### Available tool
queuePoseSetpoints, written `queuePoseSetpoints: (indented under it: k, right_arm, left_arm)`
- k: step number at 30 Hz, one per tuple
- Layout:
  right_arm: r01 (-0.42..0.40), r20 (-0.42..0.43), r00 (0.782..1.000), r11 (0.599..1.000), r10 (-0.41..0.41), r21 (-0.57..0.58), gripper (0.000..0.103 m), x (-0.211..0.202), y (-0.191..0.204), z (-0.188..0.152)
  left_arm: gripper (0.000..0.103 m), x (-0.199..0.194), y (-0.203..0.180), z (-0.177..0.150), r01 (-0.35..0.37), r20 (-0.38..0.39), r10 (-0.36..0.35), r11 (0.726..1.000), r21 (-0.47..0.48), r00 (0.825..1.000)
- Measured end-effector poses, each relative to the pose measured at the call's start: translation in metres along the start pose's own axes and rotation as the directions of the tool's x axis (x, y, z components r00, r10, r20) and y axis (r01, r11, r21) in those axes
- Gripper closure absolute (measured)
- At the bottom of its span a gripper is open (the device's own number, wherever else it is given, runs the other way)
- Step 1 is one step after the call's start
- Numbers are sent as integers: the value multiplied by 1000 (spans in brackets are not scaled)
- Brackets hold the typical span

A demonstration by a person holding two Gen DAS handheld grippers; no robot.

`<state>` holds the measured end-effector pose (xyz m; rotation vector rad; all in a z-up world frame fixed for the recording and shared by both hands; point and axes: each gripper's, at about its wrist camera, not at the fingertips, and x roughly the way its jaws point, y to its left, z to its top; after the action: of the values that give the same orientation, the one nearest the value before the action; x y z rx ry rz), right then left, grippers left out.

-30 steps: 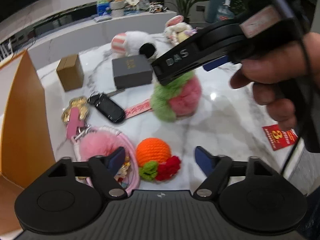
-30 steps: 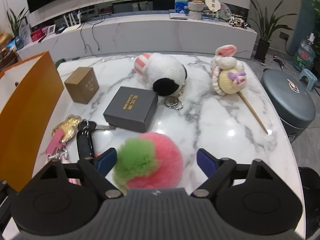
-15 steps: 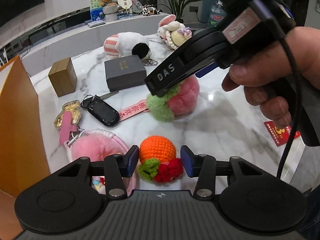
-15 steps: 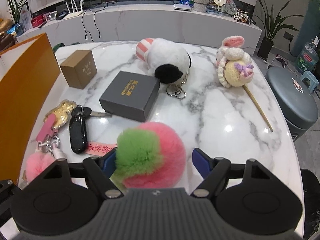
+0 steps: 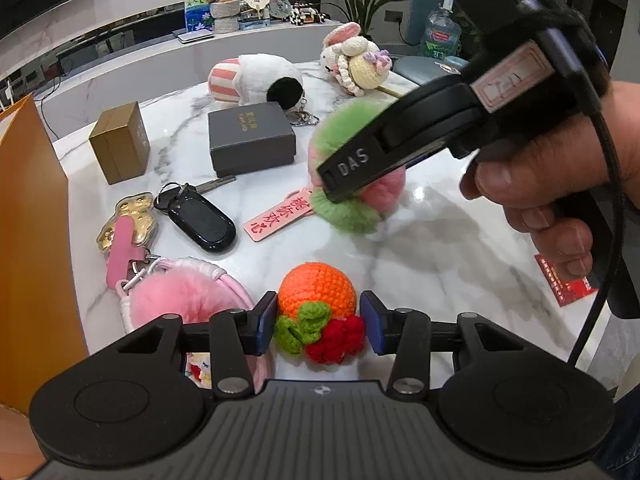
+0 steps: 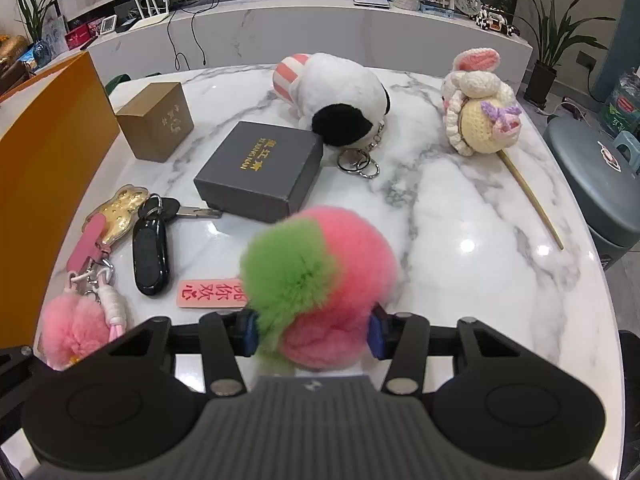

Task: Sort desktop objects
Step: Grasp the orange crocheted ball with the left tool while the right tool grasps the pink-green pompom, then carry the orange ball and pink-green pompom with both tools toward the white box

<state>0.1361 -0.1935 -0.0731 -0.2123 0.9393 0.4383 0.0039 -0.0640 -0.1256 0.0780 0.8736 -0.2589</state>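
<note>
Left gripper (image 5: pixel 318 322): jaws closing on the orange knit ball (image 5: pixel 318 290), wide apart a second ago.
Right gripper (image 6: pixel 312 330): jaws closing, squeezing the pink-green pompom (image 6: pixel 320 280) near the grey box (image 6: pixel 260 168).
Meaning: both toys look ready to lift.

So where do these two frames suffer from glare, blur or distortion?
Left wrist: fisheye bows the white marble table; one ceiling-light glint on it; crocheted orange ball sharp. Right wrist: two glints on the marble; pink-and-green fluffy pompom soft with blur; background curved.

occluded: my right gripper (image 5: pixel 352 184) covers pompom (image 5: pixel 352 216) middle | cut off: orange bag (image 5: pixel 28 240) left edge | unreadable: red card (image 5: pixel 568 284)
</note>
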Motion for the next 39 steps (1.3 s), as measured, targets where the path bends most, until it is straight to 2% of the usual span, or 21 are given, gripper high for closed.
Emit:
queuePoseSetpoints:
  k: [6, 9, 11, 12, 15, 17, 19, 24, 25, 28, 30, 32, 39]
  right_arm:
    - [-16, 25, 1000, 999, 15, 41, 61, -9, -10, 4]
    - [-28, 44, 999, 998, 26, 53, 80, -16, -13, 7]
    - [-34, 37, 999, 998, 32, 55, 83, -17, -14, 7]
    - [-37, 23, 999, 998, 35, 49, 82, -15, -13, 7]
    - [-20, 2, 1000, 999, 20, 30, 62, -9, -10, 4]
    - [-7, 21, 1000, 1000, 6, 29, 37, -11, -10, 3]
    - [-1, 64, 998, 999, -1, 39, 27, -14, -12, 5]
    - [-15, 70, 998, 998, 11, 63, 26, 0, -11, 18]
    - [-2, 57, 998, 998, -1, 55, 28, 5, -10, 20]
    - [3, -4, 1000, 998, -3, 58, 42, 21, -10, 21]
    - [-4, -4, 1000, 998, 5, 62, 43, 25, -12, 20]
    - [-16, 3, 1000, 998, 16, 68, 50, 25, -15, 20]
    - [-29, -11, 999, 995, 30, 93, 54, 20, -19, 20]
  left_arm:
    - [54, -7, 9, 6, 4, 23, -3, 999, -50, 1000]
    - [54, -14, 9, 9, 11, 41, -9, 999, -50, 999]
    - [54, -15, 7, 9, 11, 45, -10, 999, -40, 999]
    - [54, -14, 6, 9, 11, 38, -9, 999, -34, 999]
    - [54, -8, 6, 6, 9, 13, -8, 999, -31, 1000]
    - [54, -5, 6, 5, 8, 1, -8, 1000, -28, 1000]
    - [54, -3, 5, 4, 5, -2, -5, 1000, -21, 1000]
    - [54, 4, 6, 5, 1, -6, -1, 1000, -23, 1000]
    - [54, 5, 7, 6, 4, -9, -5, 1000, -29, 1000]
    - [54, 5, 9, 7, 7, -14, -8, 999, -31, 1000]
    - [54, 6, 11, 8, 9, -16, -10, 999, -34, 1000]
    - [54, 6, 11, 9, 8, -17, -9, 999, -35, 1000]
    - [54, 6, 13, 11, 7, -23, -8, 999, -47, 1000]
